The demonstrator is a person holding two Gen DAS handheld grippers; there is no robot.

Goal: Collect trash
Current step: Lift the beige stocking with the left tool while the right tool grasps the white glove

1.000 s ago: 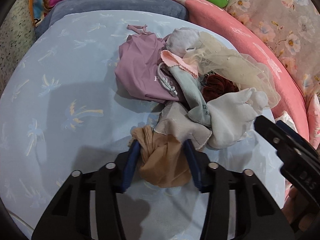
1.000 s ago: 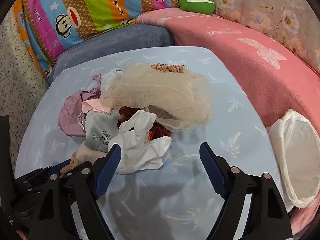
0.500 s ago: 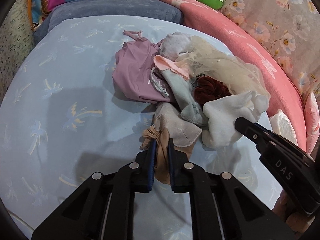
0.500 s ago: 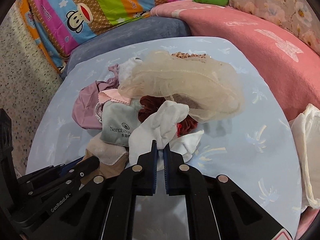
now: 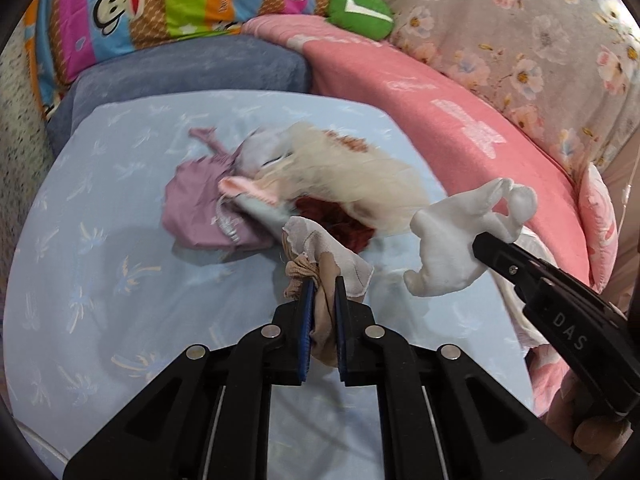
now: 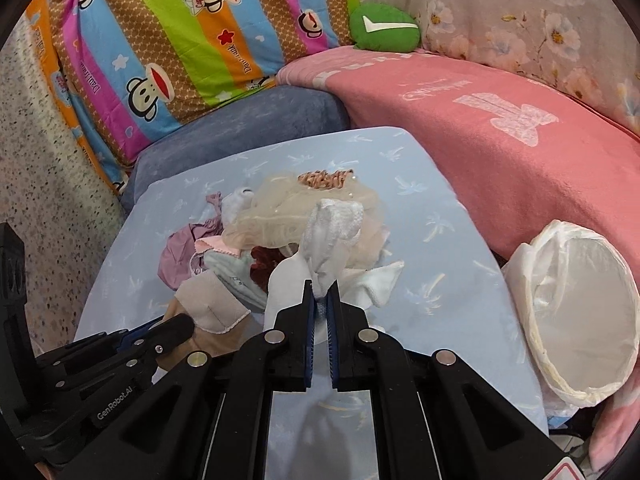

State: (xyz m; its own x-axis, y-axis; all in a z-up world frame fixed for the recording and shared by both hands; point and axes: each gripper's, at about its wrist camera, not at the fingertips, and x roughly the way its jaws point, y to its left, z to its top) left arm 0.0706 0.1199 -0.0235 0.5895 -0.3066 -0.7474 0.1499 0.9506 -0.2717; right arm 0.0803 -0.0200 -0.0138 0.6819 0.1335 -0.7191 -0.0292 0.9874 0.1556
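A pile of cloth scraps (image 5: 320, 184) lies on the light blue sheet (image 5: 100, 280); it also shows in the right wrist view (image 6: 280, 220). My left gripper (image 5: 323, 280) is shut on a tan stocking (image 5: 316, 276) with a beige cloth (image 5: 332, 252) draped on it, lifted off the sheet. My right gripper (image 6: 319, 288) is shut on a white sock (image 6: 332, 240), held above the pile; the sock also hangs at the right of the left wrist view (image 5: 464, 236). A white bag-lined bin (image 6: 580, 320) stands open at the right.
A pink blanket (image 6: 500, 128) borders the sheet on the right. A grey-blue cushion (image 6: 240, 132) and a striped monkey-print pillow (image 6: 180, 40) lie behind. A green plush (image 6: 384, 28) sits at the back.
Both grippers closed on their items, then lifted them up and away from the pile. The white sock now hangs in the air toward the right.
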